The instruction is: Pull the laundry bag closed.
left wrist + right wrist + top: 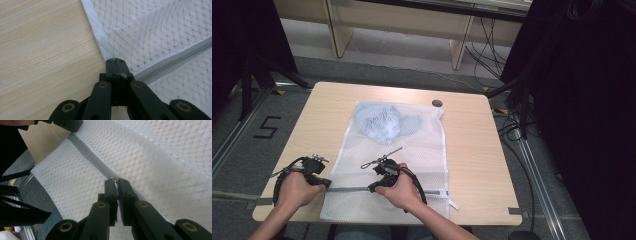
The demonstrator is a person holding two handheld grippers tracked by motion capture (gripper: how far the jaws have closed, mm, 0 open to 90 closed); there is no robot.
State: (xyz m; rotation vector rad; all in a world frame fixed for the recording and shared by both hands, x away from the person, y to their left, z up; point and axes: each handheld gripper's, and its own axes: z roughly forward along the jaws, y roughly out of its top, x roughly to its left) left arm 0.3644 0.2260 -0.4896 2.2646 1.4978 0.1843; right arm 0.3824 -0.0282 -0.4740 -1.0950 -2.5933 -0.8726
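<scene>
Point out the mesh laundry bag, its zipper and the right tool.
mesh laundry bag (412,150): high view, bare white mesh at mid-bag.
zipper (172,62): left gripper view, grey zipper tape.
right tool (116,180): right gripper view, between its closed tips, at the zipper pull.

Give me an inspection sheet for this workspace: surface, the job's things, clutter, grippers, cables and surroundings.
Surface: light wooden table, bare wood on both sides of the bag.
Job's things: white mesh laundry bag lying flat, bluish clothing inside at its far end; grey zipper runs across the near end.
Clutter: small dark round object near the table's far edge.
Grippers: left gripper shut on the bag's edge at the zipper's end; right gripper shut on the zipper, apparently on its slider.
Cables: a black cable trails from each gripper; more cables on the floor beyond the table.
Surroundings: grey floor, wooden furniture behind, black curtains at both sides, a "5" marked on the floor.
</scene>
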